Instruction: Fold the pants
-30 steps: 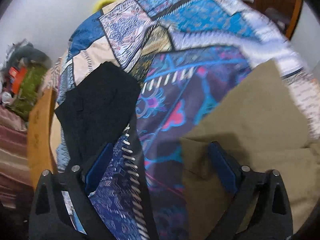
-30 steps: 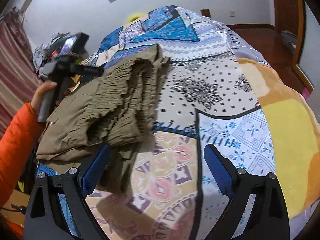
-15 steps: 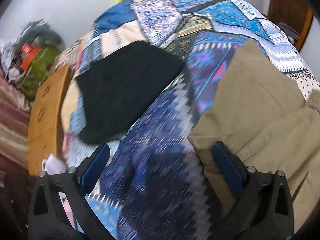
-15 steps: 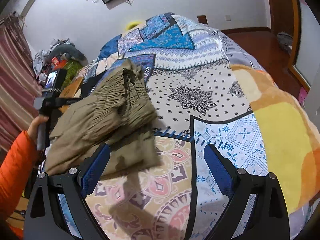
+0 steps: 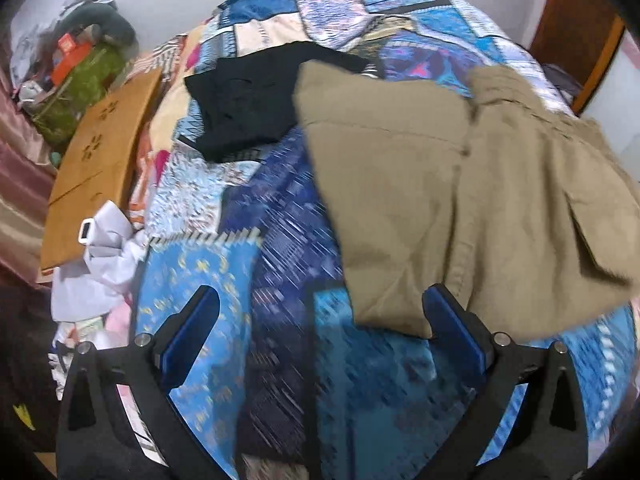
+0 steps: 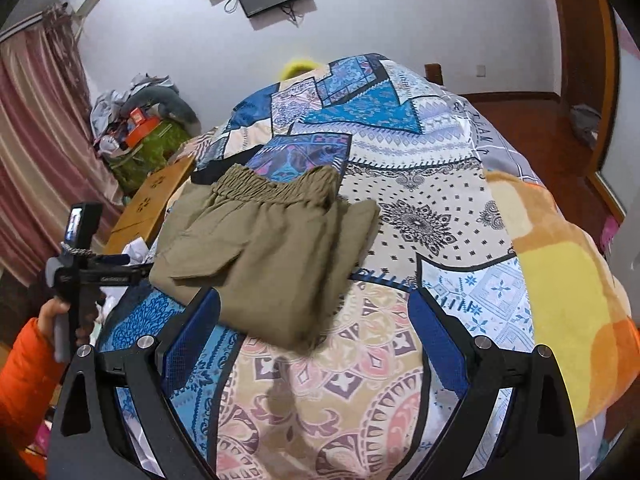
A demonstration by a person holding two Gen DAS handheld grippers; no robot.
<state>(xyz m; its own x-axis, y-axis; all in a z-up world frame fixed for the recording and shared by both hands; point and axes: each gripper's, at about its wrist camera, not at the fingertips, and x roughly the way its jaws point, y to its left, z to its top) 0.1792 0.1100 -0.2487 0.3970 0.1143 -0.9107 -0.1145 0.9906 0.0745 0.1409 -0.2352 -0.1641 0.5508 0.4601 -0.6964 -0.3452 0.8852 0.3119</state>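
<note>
Your folded khaki pants [image 6: 276, 248] lie in the centre of the right wrist frame on the patchwork bedspread [image 6: 400, 200], elastic waistband toward the top. Your right claw [image 6: 316, 344] is spread wide and empty at the bottom. Your left claw [image 5: 320, 336] gapes empty too, with a black garment [image 5: 256, 96] at upper left.

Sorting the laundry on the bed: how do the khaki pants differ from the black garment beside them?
The khaki pants are tan, while the black garment is dark. The pants look larger in this view; the black garment looks smaller and lies farther off. The pants show a gathered elastic waistband and folded layers; the black garment's details cannot be made out. Both lie on the patterned bedspread, edges touching or overlapping, and neither pair of tongs holds either.
</note>
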